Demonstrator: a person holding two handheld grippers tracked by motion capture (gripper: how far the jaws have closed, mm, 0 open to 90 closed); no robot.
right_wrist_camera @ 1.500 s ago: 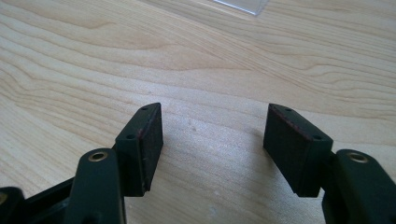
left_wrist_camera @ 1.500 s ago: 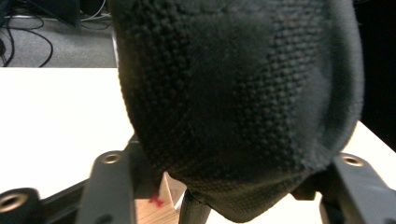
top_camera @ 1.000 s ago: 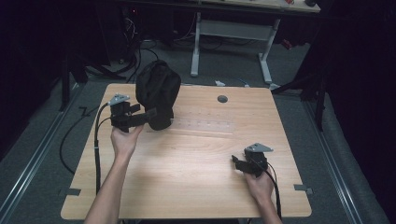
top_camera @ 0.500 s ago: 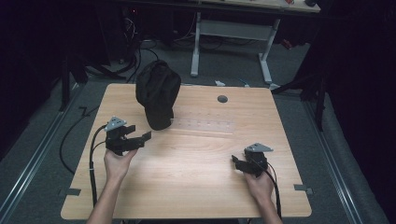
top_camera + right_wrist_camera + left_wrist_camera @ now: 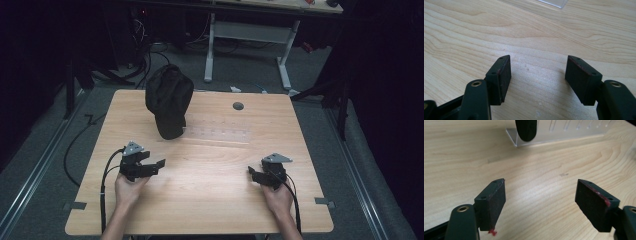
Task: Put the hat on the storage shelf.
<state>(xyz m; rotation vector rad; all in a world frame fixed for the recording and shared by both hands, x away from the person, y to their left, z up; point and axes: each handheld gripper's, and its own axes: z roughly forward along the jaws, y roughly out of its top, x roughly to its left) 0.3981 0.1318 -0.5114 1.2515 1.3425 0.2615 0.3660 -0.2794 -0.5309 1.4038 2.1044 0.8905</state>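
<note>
Moved: since the earlier frames the left tongs (image 5: 159,163) had drawn back from the black cap (image 5: 168,100) toward the tabletop's (image 5: 215,210) near edge and sunk lower; the right tongs (image 5: 250,172) had kept their place by the near right corner.
Left tongs: jaws apart with nothing between them, having just been closing a little; bare wood showed between the pads (image 5: 494,202).
Right tongs: jaws apart, empty, low over the wood (image 5: 539,75).
Cap: upright toward the far left corner, well apart from both tongs, its lower end at the left end of a clear plastic rack (image 5: 220,134).
Around: a small dark round hole (image 5: 238,106) near the far edge; nothing lay between the tongs and the cap.
Hard to make out: the rack was faint in the high view; in the left gripper view the cap (image 5: 526,130) was cut off at the top edge.
</note>
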